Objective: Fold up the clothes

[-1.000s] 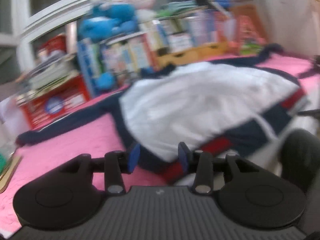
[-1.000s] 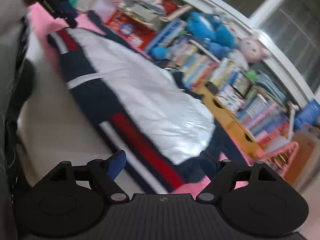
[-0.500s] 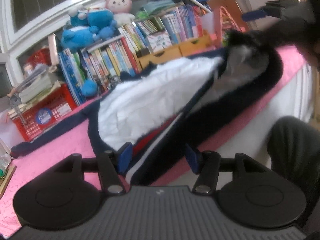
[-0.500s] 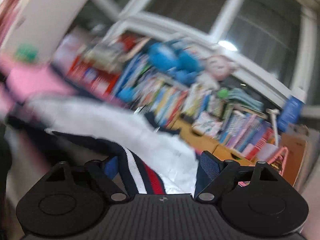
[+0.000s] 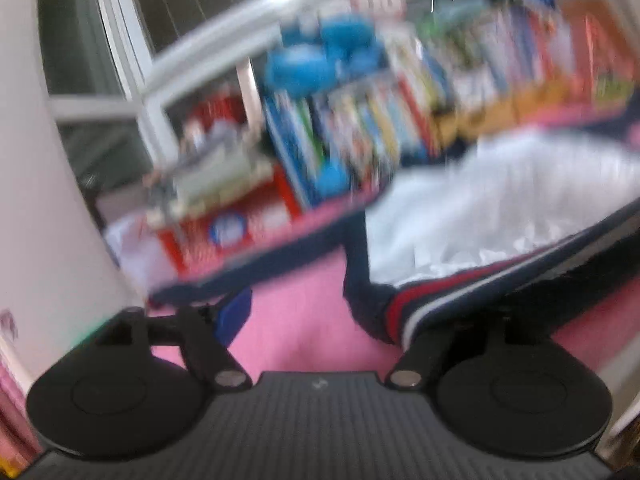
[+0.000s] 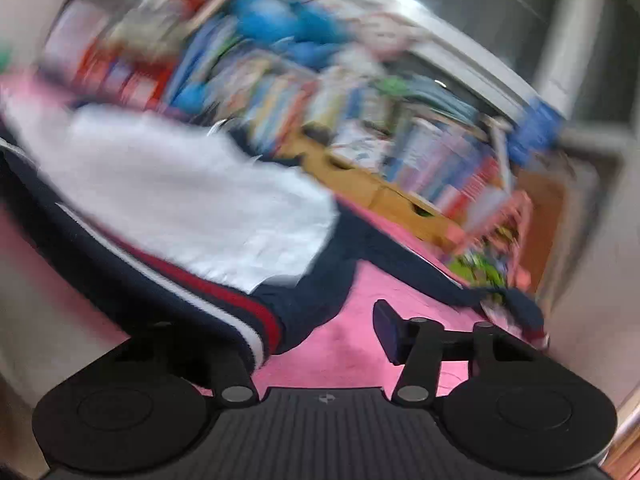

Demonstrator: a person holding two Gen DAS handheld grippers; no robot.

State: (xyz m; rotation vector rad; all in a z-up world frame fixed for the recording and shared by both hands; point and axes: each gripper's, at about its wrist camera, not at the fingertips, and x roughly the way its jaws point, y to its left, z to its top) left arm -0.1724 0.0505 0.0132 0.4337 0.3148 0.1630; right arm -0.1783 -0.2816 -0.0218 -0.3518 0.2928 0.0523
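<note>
1. Left gripper [image 5: 320,320] points slightly downward over the pink counter [image 5: 296,320]. Its jaws are wide and opening. The blue pad [image 5: 234,314] on one side is clear of everything; the other finger is hidden behind the jacket's striped hem, so the hem is draped over that side, but nothing is pinched.
2. Right gripper [image 6: 320,340] is tipped a bit down too, and the whole view is tilted. Its jaws are closing, with the gap about middling. One blue pad [image 6: 386,332] stands free over pink; the opposite finger is covered by the hem. Can't tell if it's really pressing on cloth, looks like not.
3. The jacket [image 6: 180,200] (navy, white lining up, red and white hem stripes) lies spread on the counter just past both grippers, its near hem folded inward, one navy sleeve [image 5: 256,264] stretched out sideways.
4. Behind it, a row of books [image 5: 360,128] with a blue plush toy [image 5: 320,60] on top, all very blurred, then a window.
</note>
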